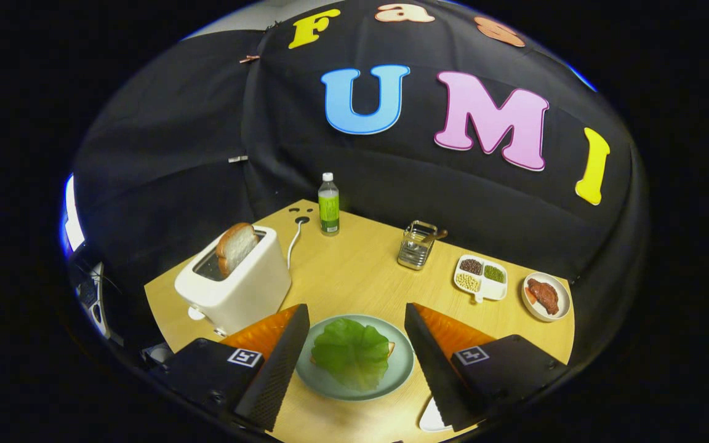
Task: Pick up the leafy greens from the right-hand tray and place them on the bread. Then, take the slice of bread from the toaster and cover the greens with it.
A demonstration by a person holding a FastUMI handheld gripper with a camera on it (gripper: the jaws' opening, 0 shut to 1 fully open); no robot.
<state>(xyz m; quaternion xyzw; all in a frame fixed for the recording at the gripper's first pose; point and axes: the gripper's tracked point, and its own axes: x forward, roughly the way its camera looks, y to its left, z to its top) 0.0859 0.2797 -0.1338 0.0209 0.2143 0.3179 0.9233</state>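
Observation:
The leafy greens [351, 354] lie flat on a slice of bread [391, 348], of which only an edge peeks out, on a pale green plate [400, 375]. My gripper [356, 329] hovers above the plate, open, its fingers [284, 357] standing wide on either side of the greens without touching them. A white toaster [237, 284] stands to the left beyond the fingers, with a bread slice [236, 246] sticking up from its slot. A white tray [433, 418] edge shows under the right finger.
On the wooden table [360, 277] beyond the plate stand a green-labelled bottle [328, 204], a wire holder [417, 245], a divided white dish of beans [480, 278] and a small plate with meat [546, 296]. The toaster's cord runs toward the bottle.

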